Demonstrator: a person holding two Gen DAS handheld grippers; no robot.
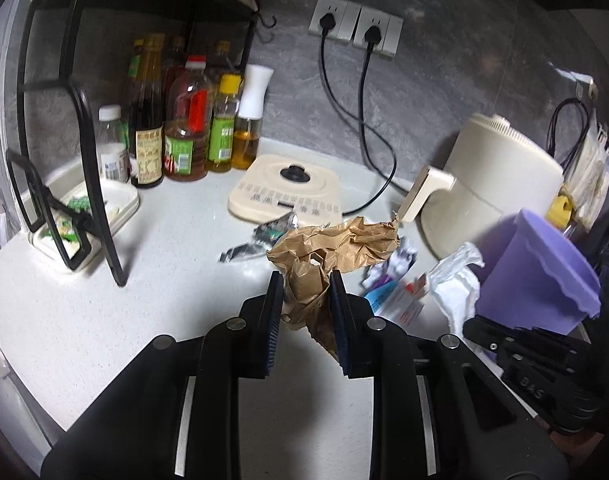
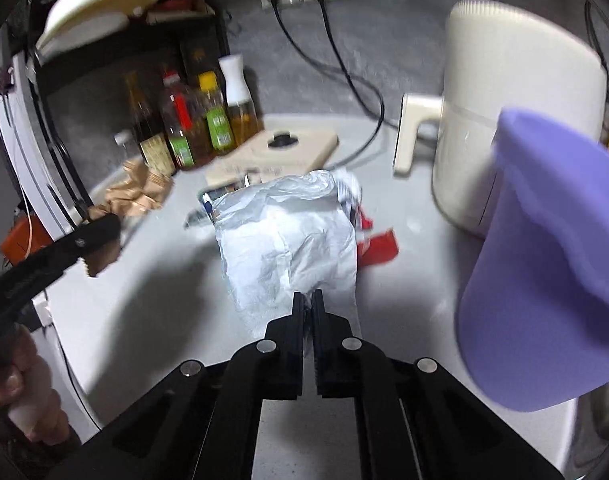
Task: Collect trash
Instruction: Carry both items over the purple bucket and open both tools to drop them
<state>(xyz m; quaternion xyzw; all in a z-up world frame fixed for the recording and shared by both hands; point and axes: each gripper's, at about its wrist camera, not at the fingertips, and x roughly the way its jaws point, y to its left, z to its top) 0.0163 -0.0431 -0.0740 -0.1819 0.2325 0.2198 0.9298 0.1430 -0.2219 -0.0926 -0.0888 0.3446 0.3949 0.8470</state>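
so the bottles (image 1: 184, 120) stand bunched at the back left of the worktop (image 1: 104, 320), under the rack (image 1: 64, 80). the flat lid (image 1: 288, 192) lies right of them, the air fryer (image 1: 496, 188) further right against the wall. the bin (image 1: 544, 272) sits in front of the fryer, wrappers (image 1: 260, 240) scattered between lid and bin.

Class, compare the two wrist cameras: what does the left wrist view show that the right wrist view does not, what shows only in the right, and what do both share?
Only the left wrist view shows the left gripper from behind, clamped on the crumpled brown paper bag, and a cream tray under the black rack.

Only the right wrist view shows the right gripper shut on the white crumpled bag, and a hand.

Both share the purple bin, cream appliance, condiment bottles and wall sockets.
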